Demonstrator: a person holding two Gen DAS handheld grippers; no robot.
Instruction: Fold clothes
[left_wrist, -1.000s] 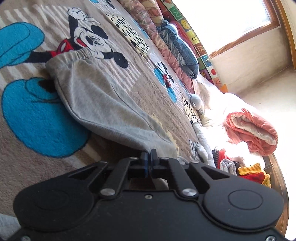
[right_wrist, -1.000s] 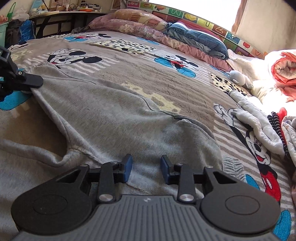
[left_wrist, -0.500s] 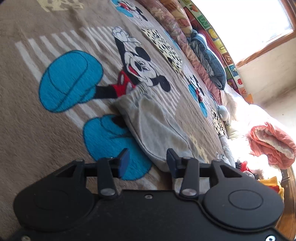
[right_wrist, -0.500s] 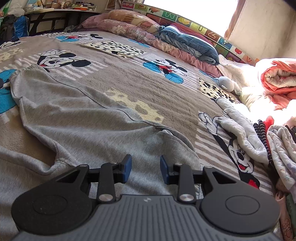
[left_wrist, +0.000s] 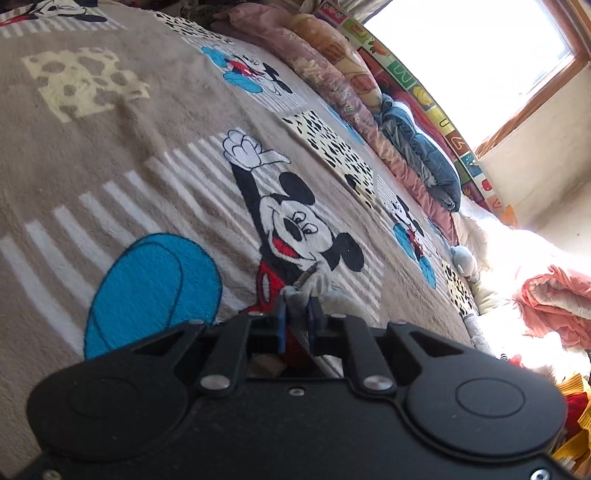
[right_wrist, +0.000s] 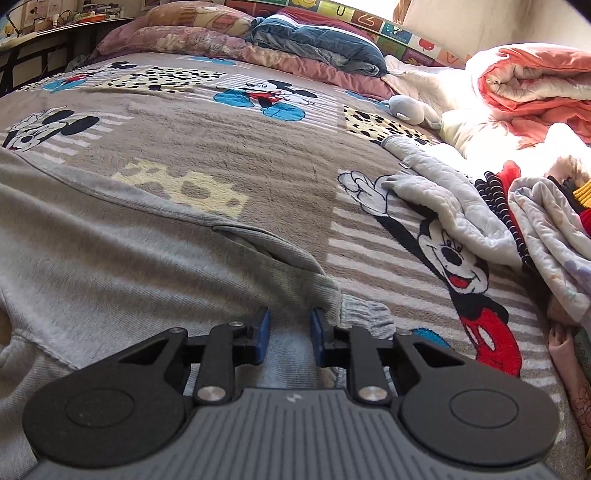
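My left gripper (left_wrist: 296, 318), which stood spread over the blanket half a second ago, is closing on the bunched cuff end of the grey sweatpants (right_wrist: 122, 266), a wad of grey cloth already pinched between its blue pads, just below the Mickey face (left_wrist: 295, 229) on the blanket (left_wrist: 122, 162). My right gripper (right_wrist: 289, 326) is also narrowing over the waistband end, pads apart with cloth beneath them. With both ends nearly taken, I judge the fold can begin soon.
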